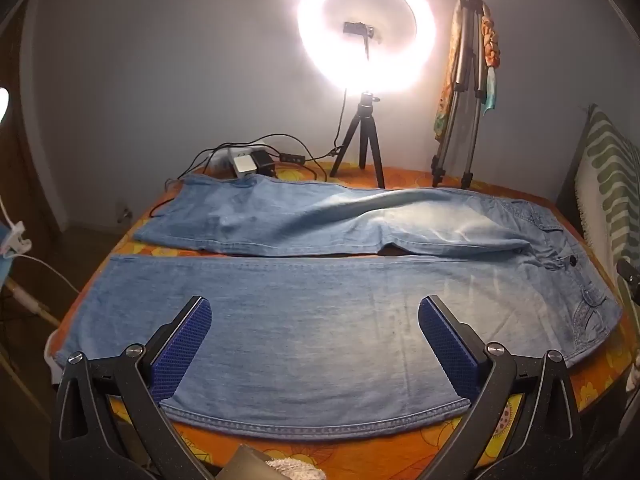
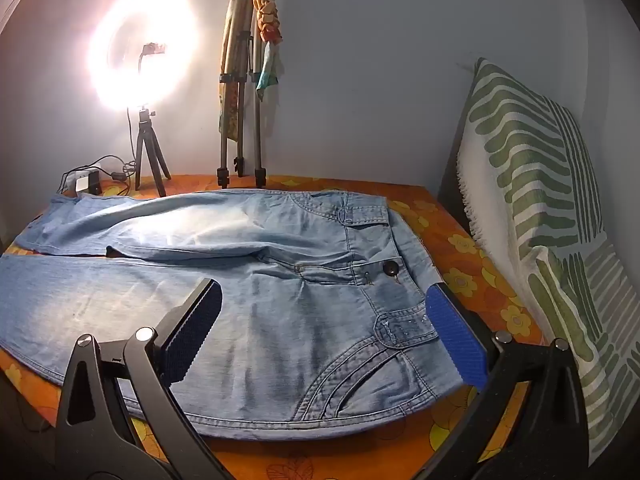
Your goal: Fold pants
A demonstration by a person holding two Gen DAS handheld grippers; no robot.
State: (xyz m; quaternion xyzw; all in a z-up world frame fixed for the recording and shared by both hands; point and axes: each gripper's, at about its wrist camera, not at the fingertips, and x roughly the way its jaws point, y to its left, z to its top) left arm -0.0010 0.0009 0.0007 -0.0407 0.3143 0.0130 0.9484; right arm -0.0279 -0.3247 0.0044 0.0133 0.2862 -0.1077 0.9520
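Note:
Light blue denim pants (image 1: 320,320) lie spread flat on an orange flowered table cover (image 1: 360,452), legs running left, waistband to the right. The two legs lie side by side with a narrow gap between them. My left gripper (image 1: 314,308) hovers open over the near leg, nothing between its blue pads. In the right wrist view the pants (image 2: 280,280) show their waistband, dark button (image 2: 391,268) and front pocket. My right gripper (image 2: 324,292) stands open above the hip and pocket area, its pads apart from the cloth.
A lit ring light on a small tripod (image 1: 366,36) stands at the table's back edge, with chargers and cables (image 1: 248,162) to its left. A folded tripod draped with cloth (image 1: 464,92) leans on the wall. A green-striped pillow (image 2: 540,208) stands at the right.

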